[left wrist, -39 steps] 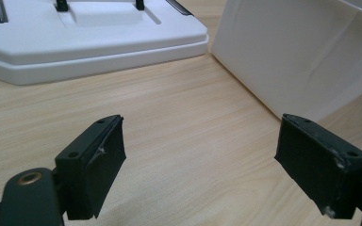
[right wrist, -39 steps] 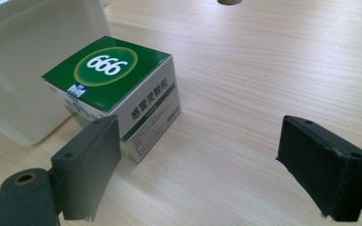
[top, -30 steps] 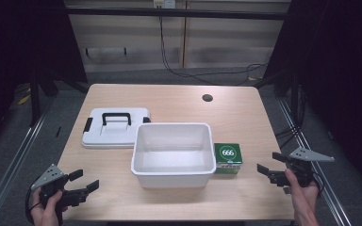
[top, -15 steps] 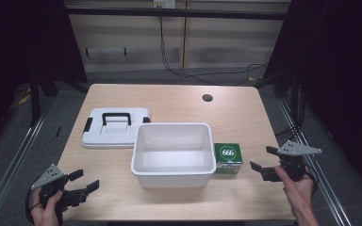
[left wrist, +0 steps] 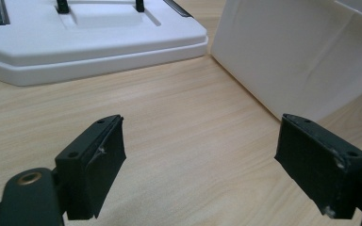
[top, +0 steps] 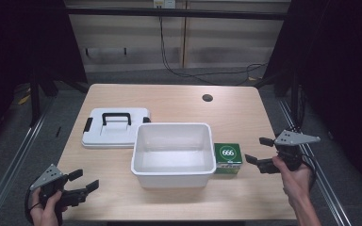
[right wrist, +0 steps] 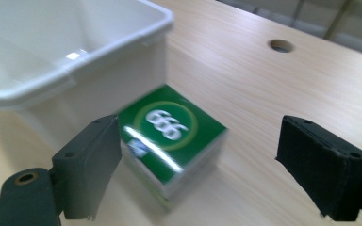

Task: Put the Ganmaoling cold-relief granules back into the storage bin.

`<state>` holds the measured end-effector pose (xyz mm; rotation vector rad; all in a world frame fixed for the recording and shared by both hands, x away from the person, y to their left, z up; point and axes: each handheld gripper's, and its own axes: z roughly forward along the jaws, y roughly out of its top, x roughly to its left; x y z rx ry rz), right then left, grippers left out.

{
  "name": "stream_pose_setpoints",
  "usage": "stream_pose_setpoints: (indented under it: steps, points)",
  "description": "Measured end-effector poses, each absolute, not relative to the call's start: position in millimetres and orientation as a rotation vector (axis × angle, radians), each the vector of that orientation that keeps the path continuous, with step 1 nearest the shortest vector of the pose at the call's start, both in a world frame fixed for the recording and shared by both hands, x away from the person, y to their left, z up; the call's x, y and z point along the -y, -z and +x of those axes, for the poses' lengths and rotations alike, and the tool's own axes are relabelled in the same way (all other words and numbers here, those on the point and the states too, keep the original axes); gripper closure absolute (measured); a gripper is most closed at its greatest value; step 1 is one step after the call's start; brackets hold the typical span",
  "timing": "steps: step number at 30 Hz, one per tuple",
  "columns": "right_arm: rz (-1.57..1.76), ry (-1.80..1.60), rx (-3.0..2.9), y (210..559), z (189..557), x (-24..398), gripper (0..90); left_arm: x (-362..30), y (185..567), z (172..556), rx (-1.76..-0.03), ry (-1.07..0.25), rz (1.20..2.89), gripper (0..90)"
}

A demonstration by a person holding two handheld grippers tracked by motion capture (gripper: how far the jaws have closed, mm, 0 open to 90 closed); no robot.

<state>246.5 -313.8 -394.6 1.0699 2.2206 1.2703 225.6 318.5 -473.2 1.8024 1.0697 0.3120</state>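
Your desk takes up the middle of the high view, light wood, with a small round hole in its upper right part. The white bin stands open at the centre of that view, its inside bare. The white lid, black handle up, lies flat to the upper left of the bin, its corner just beside the bin's rim. The green box marked 666 sits touching the bin's right wall, at centre right. Your right tool is at the right, released, its jaws spread wide and near the box; in the right gripper view the box lies between and beyond them, untouched. Your left tool is at the lower left, also released, jaws wide over bare desk.
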Motion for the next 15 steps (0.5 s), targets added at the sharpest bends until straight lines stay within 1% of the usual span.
stream_pose_setpoints:
  steps: [6,7,12,15]
  points:
    - [1.049,-1.296,-2.315,381,251,305,13.8,-319,473,226,-1.067,-0.318,1.799,15.8]
    - [1.031,-1.252,-2.349,376,255,303,13.8,-319,473,226,-1.07,-0.316,1.796,15.8]
    - [0.949,-1.175,-2.446,373,263,296,13.1,-319,473,226,-1.067,-0.313,1.796,15.8]
    - [0.883,-1.16,-2.5,377,266,290,12.4,-318,472,226,-1.062,-0.316,1.799,15.9]
